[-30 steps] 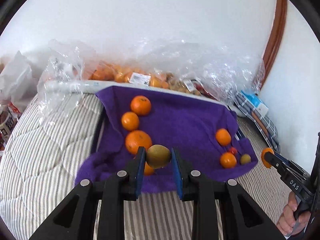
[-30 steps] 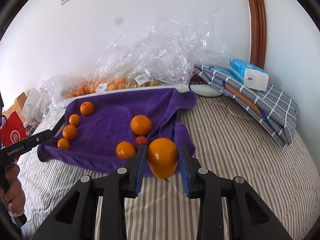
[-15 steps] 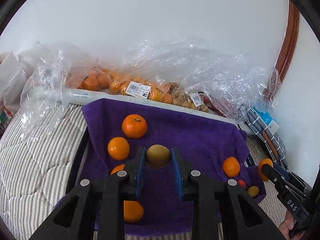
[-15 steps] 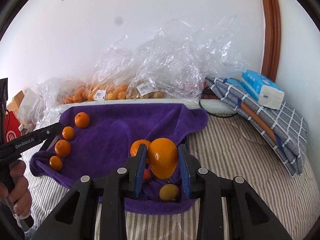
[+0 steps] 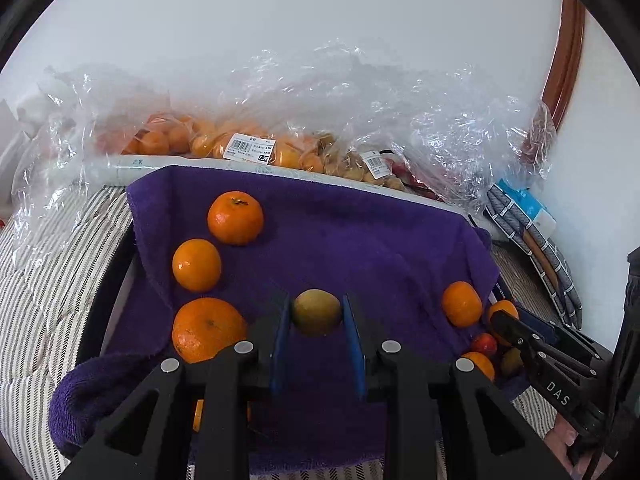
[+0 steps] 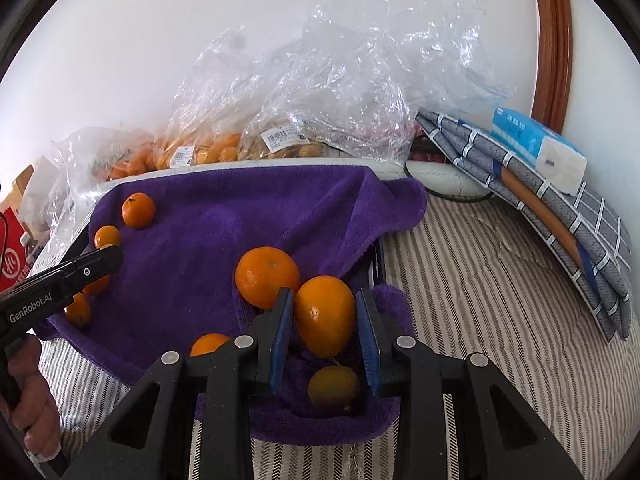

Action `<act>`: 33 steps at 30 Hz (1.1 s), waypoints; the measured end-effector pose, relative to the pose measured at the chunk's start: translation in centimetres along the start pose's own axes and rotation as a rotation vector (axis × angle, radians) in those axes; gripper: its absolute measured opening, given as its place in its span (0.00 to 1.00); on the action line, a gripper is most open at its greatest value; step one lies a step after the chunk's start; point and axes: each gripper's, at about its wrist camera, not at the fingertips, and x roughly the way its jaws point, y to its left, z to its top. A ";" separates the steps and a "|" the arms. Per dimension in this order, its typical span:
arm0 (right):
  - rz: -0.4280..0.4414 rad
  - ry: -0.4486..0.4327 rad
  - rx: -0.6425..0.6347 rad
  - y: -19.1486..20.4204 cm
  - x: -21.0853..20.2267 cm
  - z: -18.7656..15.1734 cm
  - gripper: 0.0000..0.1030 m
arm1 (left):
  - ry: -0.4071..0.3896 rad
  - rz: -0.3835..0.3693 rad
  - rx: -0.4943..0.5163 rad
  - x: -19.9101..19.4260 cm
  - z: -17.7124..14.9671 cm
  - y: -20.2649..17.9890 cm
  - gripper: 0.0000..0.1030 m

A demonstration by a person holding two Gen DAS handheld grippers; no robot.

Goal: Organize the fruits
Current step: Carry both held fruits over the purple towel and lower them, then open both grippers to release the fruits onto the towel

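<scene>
My left gripper is shut on a green-yellow fruit, held above the middle of the purple towel. Three oranges lie in a row on the towel's left side. My right gripper is shut on an orange fruit over the towel's right end. Below it lie a large orange, a smaller orange and a greenish fruit. The right gripper also shows at the right of the left wrist view.
Clear plastic bags of oranges and other fruit lie along the wall behind the towel. Folded grey checked cloth with a blue tissue pack sits at the right. The towel lies on a striped bedspread.
Both grippers have moved forward over the towel, each still holding its fruit. The right gripper has gone from the bedspread edge to above the fruit group at the towel's right end.
</scene>
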 end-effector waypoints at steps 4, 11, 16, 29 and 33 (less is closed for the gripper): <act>-0.001 -0.005 -0.009 0.3 0.0 -0.3 0.31 | 0.019 0.006 -0.013 0.4 -0.3 0.4 0.24; 0.009 -0.004 -0.002 0.3 0.0 -0.3 0.31 | 0.041 0.019 -0.034 1.0 -0.4 0.7 0.24; 0.002 -0.008 -0.002 0.4 -0.1 -0.4 0.31 | 0.037 0.023 -0.031 0.8 -0.6 0.7 0.24; 0.020 -0.030 0.027 0.0 -0.9 -0.8 0.40 | -0.038 0.035 -0.019 -1.4 -0.9 0.7 0.43; 0.040 -0.042 0.017 0.2 -1.3 -0.9 0.47 | -0.045 0.033 -0.015 -1.6 -0.9 0.7 0.47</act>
